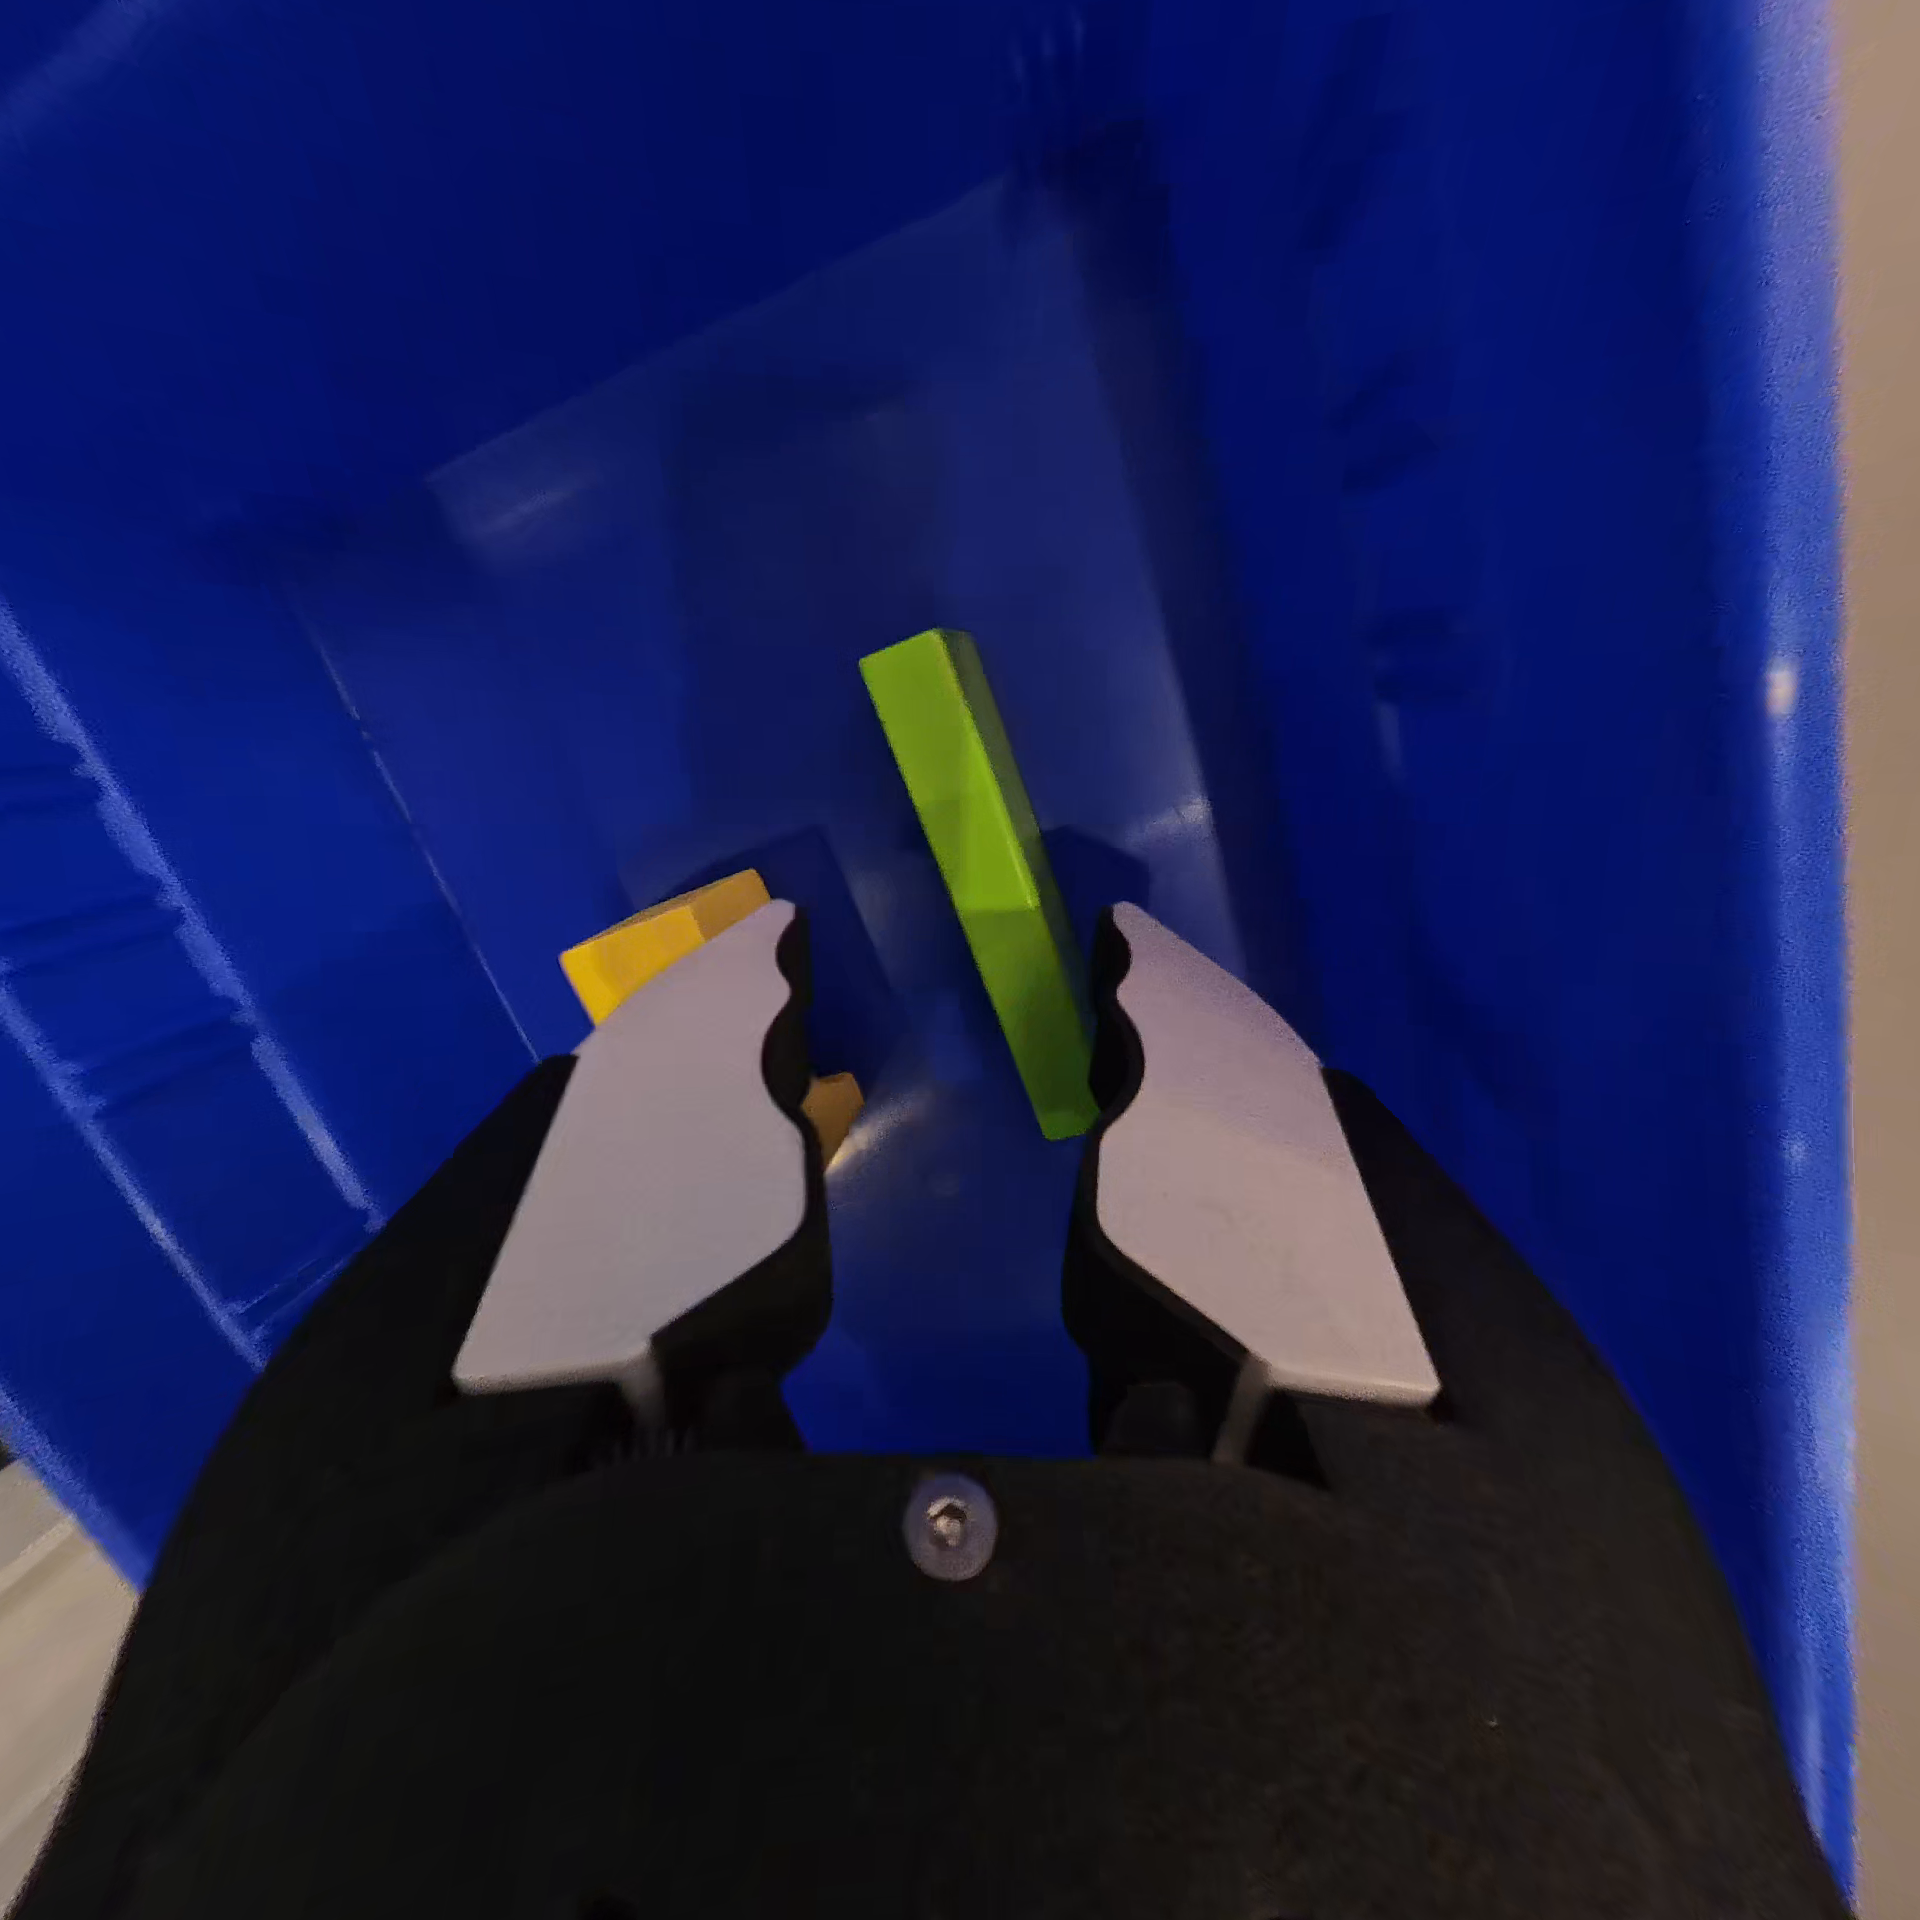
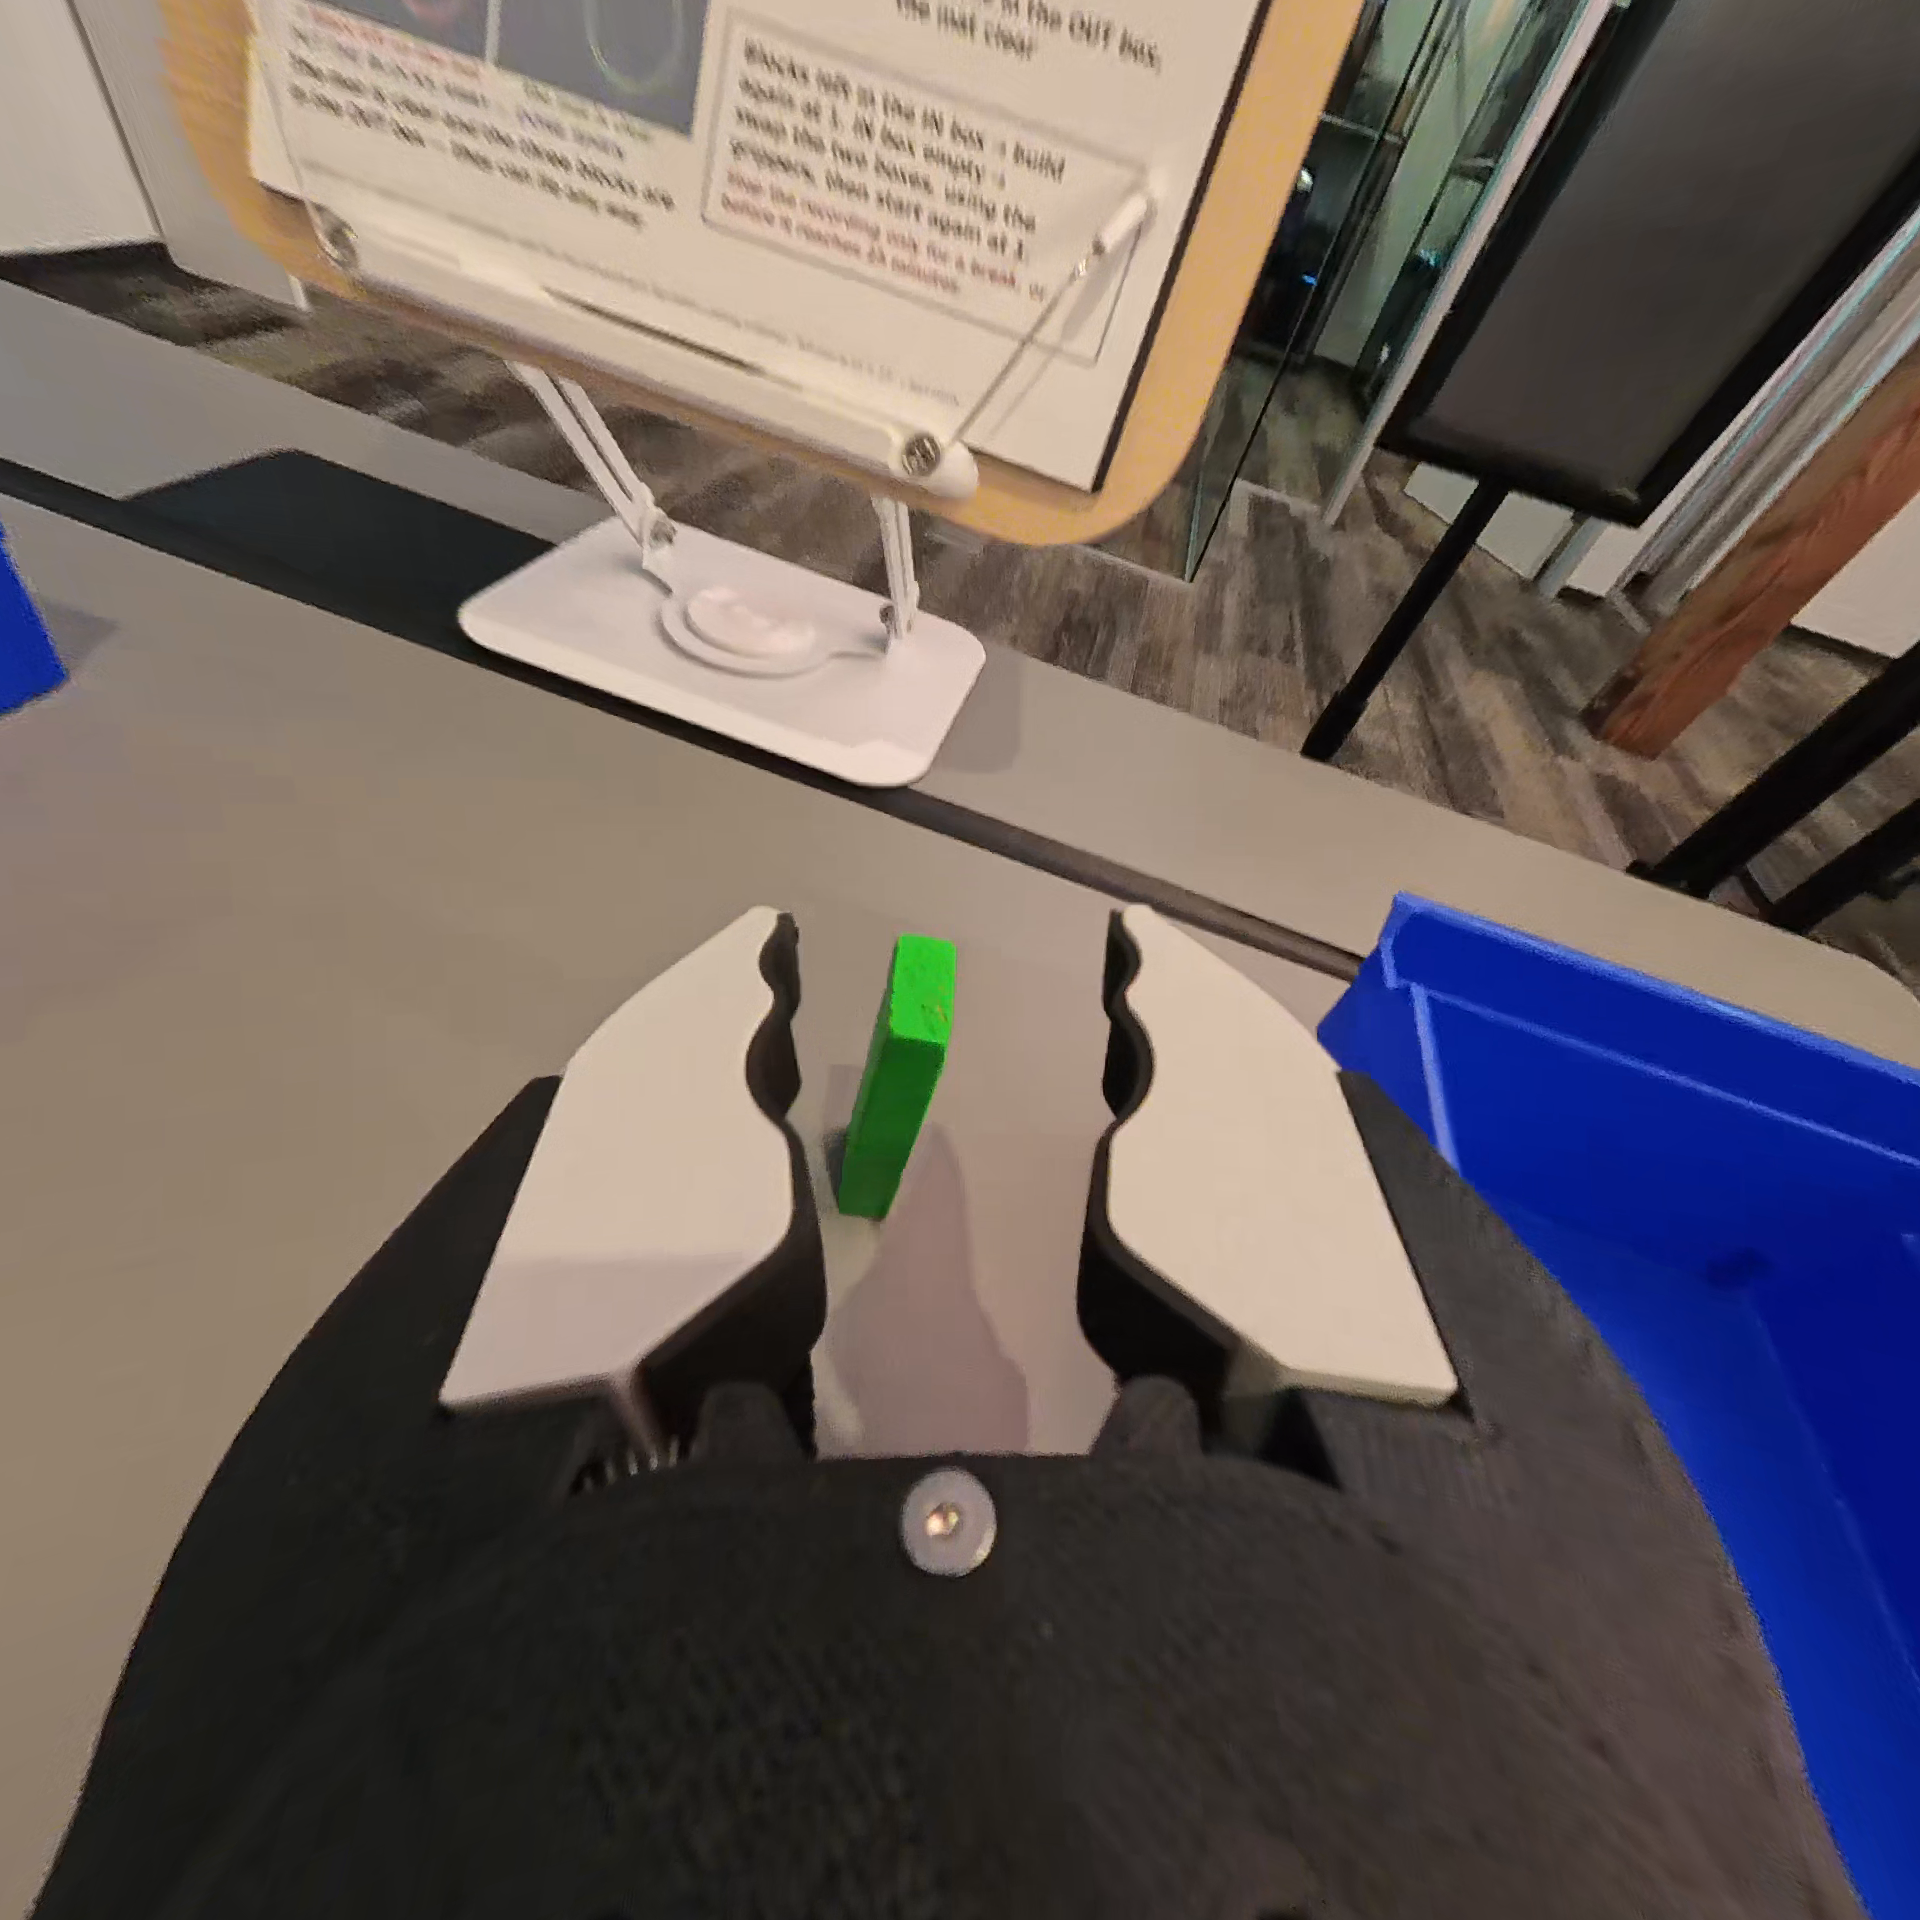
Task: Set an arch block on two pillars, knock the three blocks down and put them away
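In the left wrist view, my left gripper [image 1: 948, 940] is open inside a blue bin [image 1: 1455, 520]. A long lime-green block [image 1: 971, 862] is in the bin just ahead of the fingers, tilted, its near end close to the right finger and touching neither. A yellow block [image 1: 665, 940] lies at the bin's bottom, partly hidden behind the left finger. In the right wrist view, my right gripper [image 2: 951, 951] is open above the grey table [image 2: 312, 883]. A dark green block [image 2: 899, 1075] lies on the table between the fingers, touching neither.
A second blue bin [image 2: 1662, 1195] stands at the right of the right wrist view. A white stand [image 2: 727, 665] holding a wooden board with a printed sheet [image 2: 727, 208] is at the table's far edge. Another blue object [image 2: 26, 634] shows at the left edge. The gap from one gripper's tips to the other's is roughly 40 cm.
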### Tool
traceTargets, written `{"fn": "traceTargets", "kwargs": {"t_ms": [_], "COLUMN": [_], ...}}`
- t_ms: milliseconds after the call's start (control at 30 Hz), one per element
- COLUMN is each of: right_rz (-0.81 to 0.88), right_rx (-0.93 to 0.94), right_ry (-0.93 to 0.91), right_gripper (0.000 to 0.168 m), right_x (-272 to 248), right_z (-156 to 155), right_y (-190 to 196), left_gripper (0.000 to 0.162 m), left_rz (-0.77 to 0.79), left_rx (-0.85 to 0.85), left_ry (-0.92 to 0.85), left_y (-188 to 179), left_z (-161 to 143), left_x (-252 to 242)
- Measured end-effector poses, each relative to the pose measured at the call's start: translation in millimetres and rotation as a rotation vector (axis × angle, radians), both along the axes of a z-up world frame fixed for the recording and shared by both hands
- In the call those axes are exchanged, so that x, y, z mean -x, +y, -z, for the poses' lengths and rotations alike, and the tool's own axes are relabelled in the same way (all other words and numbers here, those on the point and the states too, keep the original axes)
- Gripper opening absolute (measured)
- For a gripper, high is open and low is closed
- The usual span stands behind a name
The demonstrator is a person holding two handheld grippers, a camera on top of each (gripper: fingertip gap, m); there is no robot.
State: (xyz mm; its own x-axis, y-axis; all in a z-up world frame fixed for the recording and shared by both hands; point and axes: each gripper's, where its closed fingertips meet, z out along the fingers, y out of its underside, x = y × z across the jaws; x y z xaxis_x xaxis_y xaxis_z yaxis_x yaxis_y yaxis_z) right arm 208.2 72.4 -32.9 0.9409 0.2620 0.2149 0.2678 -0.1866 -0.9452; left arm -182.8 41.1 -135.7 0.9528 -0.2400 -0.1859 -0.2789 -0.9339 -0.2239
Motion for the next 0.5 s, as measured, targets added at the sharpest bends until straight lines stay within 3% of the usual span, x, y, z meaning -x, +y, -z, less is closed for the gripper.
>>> {"fn": "traceTargets", "kwargs": {"t_ms": [100, 167, 333, 500], "right_rz": [-0.116, -0.249, -0.806, -0.865], "right_rx": [-0.126, -0.256, -0.601, -0.905], "right_ry": [0.086, 0.121, 0.135, -0.104], "right_gripper": [0.056, 0.055, 0.054, 0.054], "right_x": [15, 25, 55, 49], "right_z": [-35, -69, -133, -158], "right_y": [-16, -36, -124, -175], "left_gripper": [0.038, 0.021, 0.017, 0.017], "left_rz": [0.007, 0.018, 0.043, 0.044], "left_rx": [0.054, 0.084, 0.049, -0.11], "left_ry": [-0.001, -0.009, 0.0, -0.069], "left_y": [-3, -5, -3, 0], "left_z": [13, 19, 7, -41], "left_x": [0, 0, 4, 5]}}
